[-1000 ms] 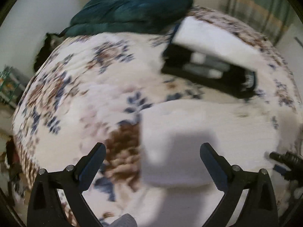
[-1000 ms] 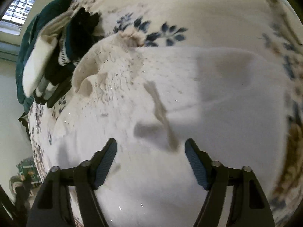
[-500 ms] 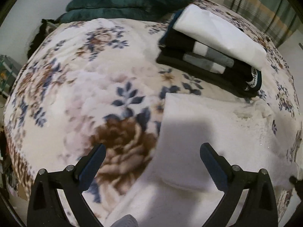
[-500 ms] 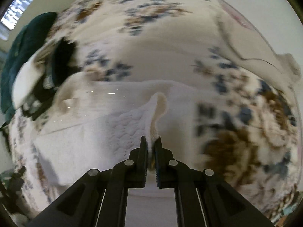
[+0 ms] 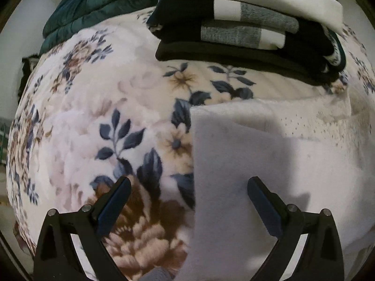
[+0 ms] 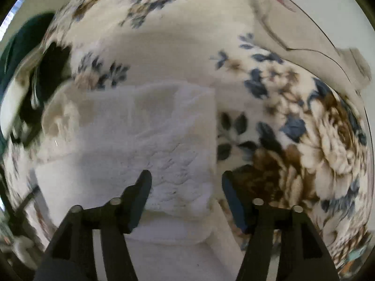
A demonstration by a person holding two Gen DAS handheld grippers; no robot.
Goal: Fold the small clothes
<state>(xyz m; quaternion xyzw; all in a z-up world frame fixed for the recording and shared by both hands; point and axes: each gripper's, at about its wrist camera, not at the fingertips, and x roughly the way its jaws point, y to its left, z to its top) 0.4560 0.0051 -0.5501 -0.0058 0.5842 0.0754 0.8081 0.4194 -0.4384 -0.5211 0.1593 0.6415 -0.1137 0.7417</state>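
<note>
A white fuzzy garment (image 5: 269, 164) lies on the floral blanket (image 5: 93, 117), partly folded over itself. In the right wrist view the garment (image 6: 145, 145) shows a folded flap with a straight right edge. My left gripper (image 5: 188, 194) is open and empty, low over the garment's left edge. My right gripper (image 6: 186, 185) is open and empty, straddling the folded flap's right edge just above it.
A stack of folded clothes (image 5: 246, 30), black, grey and white, sits on the blanket behind the garment; it also shows blurred in the right wrist view (image 6: 42, 77). A dark teal quilt (image 5: 93, 7) lies at the back left. The bed's edge drops off at left.
My right gripper, shut on a fold of the white garment half a second ago, has opened and let it drop flat. My left gripper has moved closer to the garment and the stack.
</note>
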